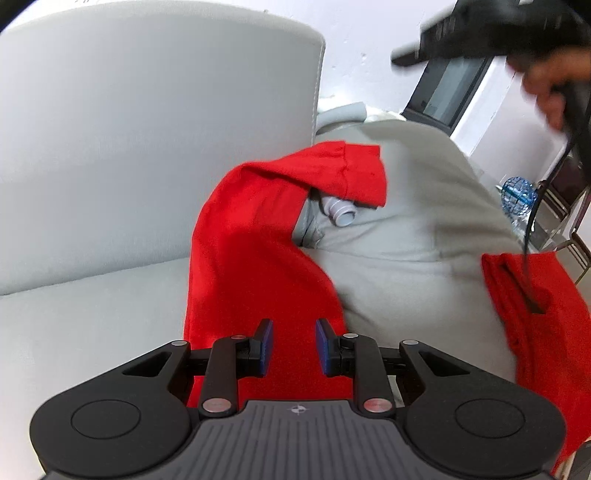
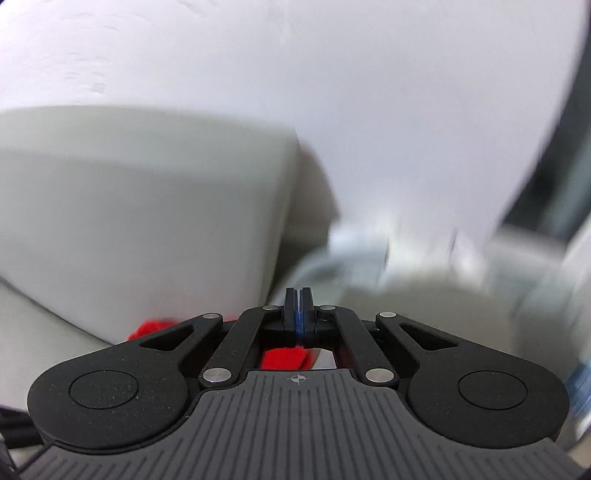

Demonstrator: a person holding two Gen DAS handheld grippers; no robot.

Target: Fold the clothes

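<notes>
A red garment (image 1: 255, 258) lies crumpled over the grey sofa seat and a grey cushion (image 1: 406, 229), with one sleeve (image 1: 347, 173) flopped up and another part (image 1: 539, 314) at the right. My left gripper (image 1: 294, 343) is open just above the red cloth, holding nothing. My right gripper (image 2: 298, 306) is shut, with nothing between its pads; it is raised and points at the sofa back and wall. Bits of red cloth (image 2: 284, 358) show below it. The right gripper (image 1: 480, 29) also shows blurred at the top of the left wrist view, held by a hand.
The grey sofa backrest (image 1: 147, 129) rises at the left. A grey hose end (image 1: 340, 212) pokes out by the sleeve. A blue wire ball (image 1: 519, 194) and metal frames stand at the far right, beside a dark window (image 1: 450, 88).
</notes>
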